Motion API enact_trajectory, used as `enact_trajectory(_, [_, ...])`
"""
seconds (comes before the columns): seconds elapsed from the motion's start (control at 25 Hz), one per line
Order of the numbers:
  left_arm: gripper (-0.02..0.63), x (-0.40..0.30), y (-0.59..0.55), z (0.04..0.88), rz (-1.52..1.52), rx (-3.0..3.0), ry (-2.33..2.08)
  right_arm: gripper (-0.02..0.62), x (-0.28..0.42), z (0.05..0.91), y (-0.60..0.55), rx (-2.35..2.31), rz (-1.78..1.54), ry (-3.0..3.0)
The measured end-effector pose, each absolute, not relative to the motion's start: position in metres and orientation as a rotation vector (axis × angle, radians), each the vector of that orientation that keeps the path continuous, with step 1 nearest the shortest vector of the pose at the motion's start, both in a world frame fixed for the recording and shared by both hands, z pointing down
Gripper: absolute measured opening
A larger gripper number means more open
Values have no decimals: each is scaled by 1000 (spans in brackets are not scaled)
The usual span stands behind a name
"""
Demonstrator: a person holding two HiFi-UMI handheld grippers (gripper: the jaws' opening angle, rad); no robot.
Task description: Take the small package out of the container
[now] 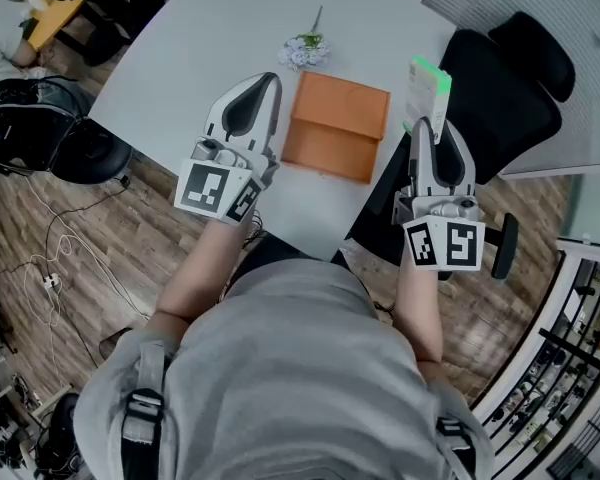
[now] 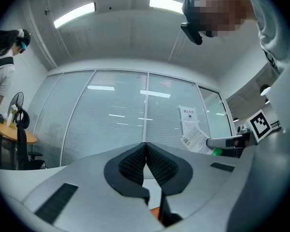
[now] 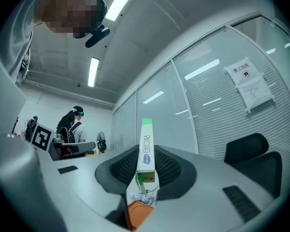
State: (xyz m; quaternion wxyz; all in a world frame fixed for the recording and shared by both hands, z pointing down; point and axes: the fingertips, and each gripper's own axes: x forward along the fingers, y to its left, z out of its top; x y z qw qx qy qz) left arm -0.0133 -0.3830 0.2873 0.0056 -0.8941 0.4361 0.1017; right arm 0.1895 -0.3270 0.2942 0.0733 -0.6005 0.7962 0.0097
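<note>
An orange flat container [image 1: 337, 123] lies closed on the white table [image 1: 220, 28], near its front edge. My right gripper [image 1: 427, 126] is shut on a small white package with a green end [image 1: 428, 88] and holds it upright, to the right of the container and past the table's edge. In the right gripper view the package [image 3: 146, 149] stands edge-on between the pads [image 3: 166, 170], with the container [image 3: 137, 215] low behind it. My left gripper [image 1: 268, 80] hovers beside the container's left edge. Its jaws are shut with nothing between them [image 2: 145, 146].
A small bunch of white flowers [image 1: 305, 50] lies on the table just behind the container. A black office chair [image 1: 505, 88] stands under my right gripper. Another black chair [image 1: 40, 133] and cables [image 1: 55, 268] are on the wooden floor at left. A person [image 3: 72, 124] stands far off.
</note>
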Motion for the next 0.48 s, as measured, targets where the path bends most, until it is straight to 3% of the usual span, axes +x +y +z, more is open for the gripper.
enact_trajectory(0.48, [20,-13,-372,283,336,-2799,1345,112,184,289,-314,-1801,32,2376])
